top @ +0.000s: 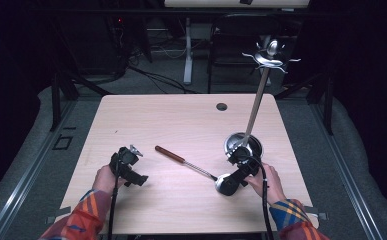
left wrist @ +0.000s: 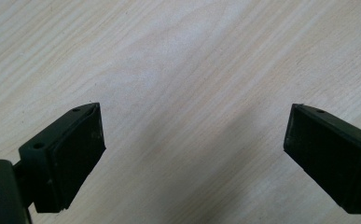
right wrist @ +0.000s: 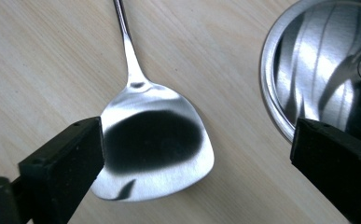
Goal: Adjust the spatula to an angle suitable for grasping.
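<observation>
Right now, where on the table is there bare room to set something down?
The far half of the table, up to the hole, is bare. The near right is crowded: spatula, stand base and right gripper.

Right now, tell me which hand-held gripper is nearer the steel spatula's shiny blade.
Right. The right hand-held gripper hovers open directly over the steel spatula's shiny blade; the left hand-held gripper sits apart, beyond the brown wooden handle end.
</observation>
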Tool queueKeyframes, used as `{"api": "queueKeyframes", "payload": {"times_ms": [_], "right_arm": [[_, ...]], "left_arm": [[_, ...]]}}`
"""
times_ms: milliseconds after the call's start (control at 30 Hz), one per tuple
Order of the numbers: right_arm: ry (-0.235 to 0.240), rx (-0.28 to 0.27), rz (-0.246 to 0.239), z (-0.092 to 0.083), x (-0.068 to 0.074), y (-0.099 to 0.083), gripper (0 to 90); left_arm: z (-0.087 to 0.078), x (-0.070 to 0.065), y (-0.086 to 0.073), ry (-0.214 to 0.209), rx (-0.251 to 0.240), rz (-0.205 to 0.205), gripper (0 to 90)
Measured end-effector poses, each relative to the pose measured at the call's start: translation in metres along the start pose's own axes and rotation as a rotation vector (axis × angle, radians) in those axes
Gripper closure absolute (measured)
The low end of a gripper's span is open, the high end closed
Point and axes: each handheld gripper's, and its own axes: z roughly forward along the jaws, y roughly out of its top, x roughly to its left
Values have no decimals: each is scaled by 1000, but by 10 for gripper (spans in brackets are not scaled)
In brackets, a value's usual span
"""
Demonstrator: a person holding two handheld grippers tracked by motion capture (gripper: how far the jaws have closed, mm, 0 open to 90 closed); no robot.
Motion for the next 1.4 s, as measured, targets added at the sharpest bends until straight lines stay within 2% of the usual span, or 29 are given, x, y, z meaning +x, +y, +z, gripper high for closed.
{"api": "queueKeyframes", "payload": {"times_ms": [67, 133, 200, 233, 267, 300, 333, 367, 433, 500, 533, 567, 667, 733, 767, 867, 1000, 1233, 1400], "right_arm": [[5, 5, -6, 2, 2, 4, 62], [9, -13, 4, 5, 3, 5, 88], [15, 5, -15, 7, 4, 10, 112], [16, 16, -33, 11, 7, 14, 161], [16, 16, -33, 11, 7, 14, 161], [11, 19, -40, 15, 10, 18, 220], [11, 19, -40, 15, 10, 18, 220], [19, 17, -57, 20, 14, 23, 310], [19, 24, -70, 22, 16, 25, 329], [38, 36, -98, 30, 23, 32, 419], [38, 36, -98, 30, 23, 32, 419], [39, 45, -126, 35, 28, 36, 489], [39, 59, -160, 41, 34, 41, 547], [49, 48, -159, 46, 38, 44, 572], [44, 60, -177, 48, 38, 46, 589], [37, 77, -189, 53, 39, 51, 623], [53, 79, -184, 60, 39, 52, 687], [46, 90, -199, 62, 41, 52, 802], [41, 97, -205, 62, 42, 52, 822]], "left_arm": [[0, 0, 0, 0, 2, 1, 49], [0, 0, 0, 1, 1, 0, 49], [0, 0, 0, 2, 0, 0, 49], [-1, 1, -1, 2, -3, -4, 49], [-1, 1, -1, 2, -3, -4, 50], [0, 1, 0, 0, 3, -3, 49], [0, 1, 0, 0, 3, -3, 50], [1, 0, 0, 1, 1, -1, 50], [1, 0, 0, 3, -3, -1, 50], [1, 0, 0, 0, 4, -1, 50], [1, 0, 0, 0, 4, -1, 50], [1, 0, 0, 0, 2, -1, 51], [1, 1, 0, -1, 5, -3, 51], [1, 1, 0, -1, 5, -3, 52], [1, 1, 0, -1, 5, -3, 52], [1, 1, 0, -1, 6, -2, 53], [1, 1, -1, 2, 8, -1, 54], [1, 0, 0, 2, 12, 1, 56], [1, 0, -1, 3, 11, 2, 56]]}}
